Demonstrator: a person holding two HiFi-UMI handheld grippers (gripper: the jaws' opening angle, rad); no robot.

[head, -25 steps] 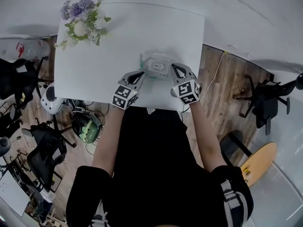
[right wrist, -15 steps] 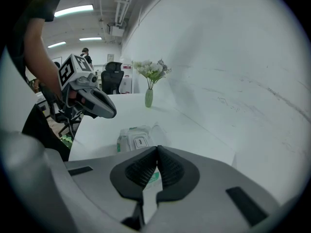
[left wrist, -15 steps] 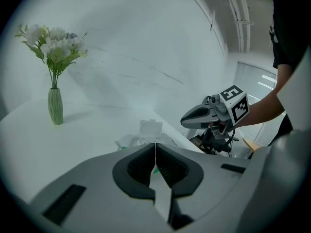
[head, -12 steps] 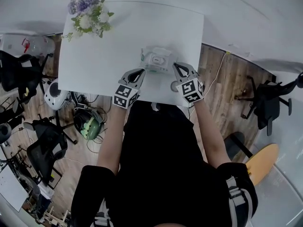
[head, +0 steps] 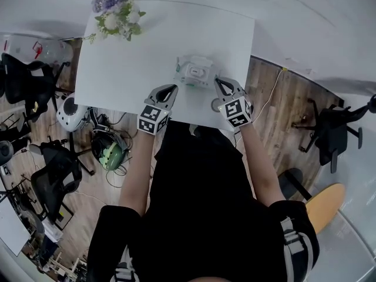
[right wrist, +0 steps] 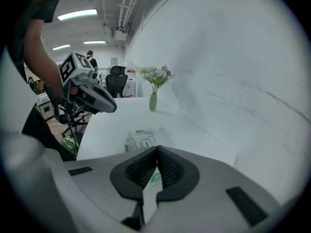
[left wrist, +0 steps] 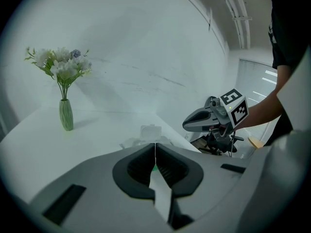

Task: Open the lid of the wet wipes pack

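Note:
The wet wipes pack [head: 195,72] lies on the white table [head: 126,69] near its front edge. It is a crinkly clear pack with green print and a white lid. In the left gripper view a white flap of the pack [left wrist: 150,131] stands up just past my jaws. In the right gripper view the pack [right wrist: 141,140] shows its white lid from above. My left gripper [head: 168,90] is to the pack's near left and my right gripper [head: 218,84] to its near right. Both are shut with nothing held and stand apart from the pack.
A green vase of flowers [head: 115,12] stands at the table's far left corner. Office chairs [head: 53,181] and gear crowd the floor to the left, and another chair [head: 326,131] stands to the right. A white wall runs behind the table.
Both grippers have drawn back a little from the pack toward the table's front edge. The head view has shifted slightly.

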